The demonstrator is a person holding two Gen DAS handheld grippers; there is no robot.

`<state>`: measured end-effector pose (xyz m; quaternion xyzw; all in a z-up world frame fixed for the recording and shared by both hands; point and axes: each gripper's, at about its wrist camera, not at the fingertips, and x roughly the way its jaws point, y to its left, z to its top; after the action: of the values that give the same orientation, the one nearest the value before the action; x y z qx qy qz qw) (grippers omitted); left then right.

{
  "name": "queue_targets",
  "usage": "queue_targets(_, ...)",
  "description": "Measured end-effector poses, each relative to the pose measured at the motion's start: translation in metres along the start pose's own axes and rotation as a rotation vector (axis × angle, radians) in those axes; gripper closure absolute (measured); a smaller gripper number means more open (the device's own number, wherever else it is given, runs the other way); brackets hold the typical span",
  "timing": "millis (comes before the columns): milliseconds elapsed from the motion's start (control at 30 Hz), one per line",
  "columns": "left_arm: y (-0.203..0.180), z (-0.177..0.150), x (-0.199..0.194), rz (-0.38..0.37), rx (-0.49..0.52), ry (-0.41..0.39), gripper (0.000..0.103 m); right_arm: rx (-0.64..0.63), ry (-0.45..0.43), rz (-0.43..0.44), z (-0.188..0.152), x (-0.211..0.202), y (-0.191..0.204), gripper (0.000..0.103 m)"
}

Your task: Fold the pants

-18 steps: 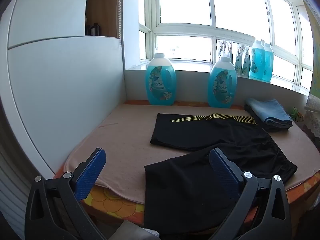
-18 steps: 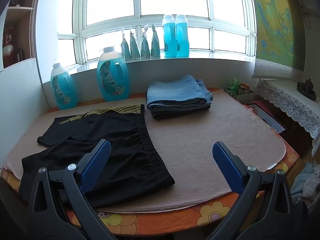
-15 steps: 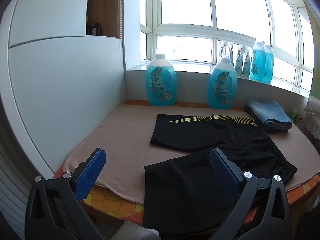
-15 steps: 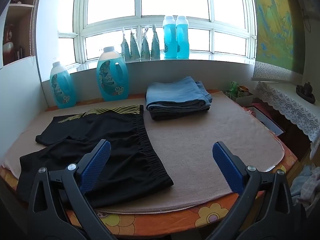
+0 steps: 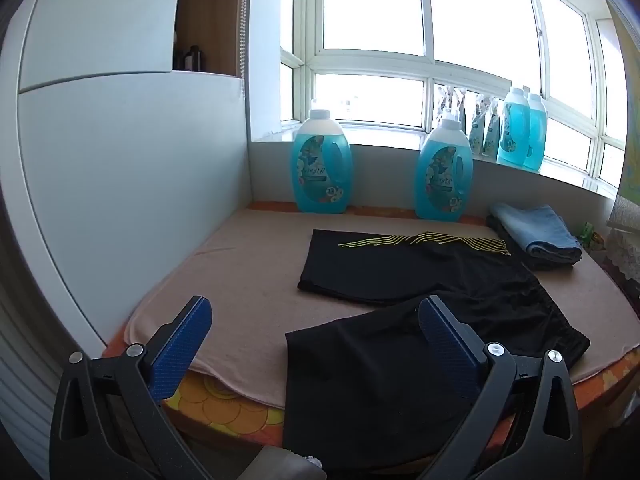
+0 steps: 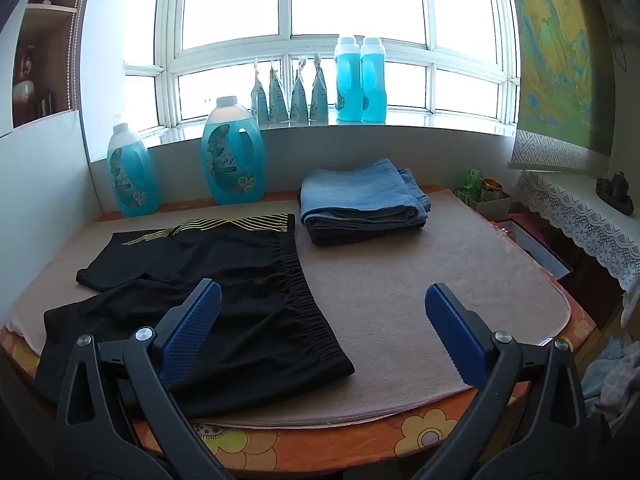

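Daylight from a wide bay window falls on a table with an orange flowered cloth and a tan mat spread over it. At the left edge a white cabinet panel walls the table in. Beside it, bare mat runs to the black pants, which lie flat on the left half, legs pointing left, the yellow-striped side toward the window, the near leg hanging over the front edge. The elastic waistband marks their right edge, and beyond it the mat lies open to its rounded right corner.

At the back, 2 blue detergent jugs stand on the table against the sill; their labels carry script too blurred to read. 4 pouches and 2 more blue bottles sit on the windowsill. A stack of folded jeans rests at the back right, apart from the pants. A lace-edged shelf lines the right side.

Both the left gripper and the right gripper hang before the front edge, jaws spread wide, holding nothing.
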<state>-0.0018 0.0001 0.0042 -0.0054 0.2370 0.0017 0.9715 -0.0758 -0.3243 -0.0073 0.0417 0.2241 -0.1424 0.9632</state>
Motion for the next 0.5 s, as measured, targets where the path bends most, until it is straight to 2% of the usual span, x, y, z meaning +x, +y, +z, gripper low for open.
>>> queue_targets(500,-0.0005,-0.0016,-0.0013,-0.009,-0.005,-0.001,0.0,-0.009,0.0,0.0,-0.0005,0.0001,0.0061,0.0)
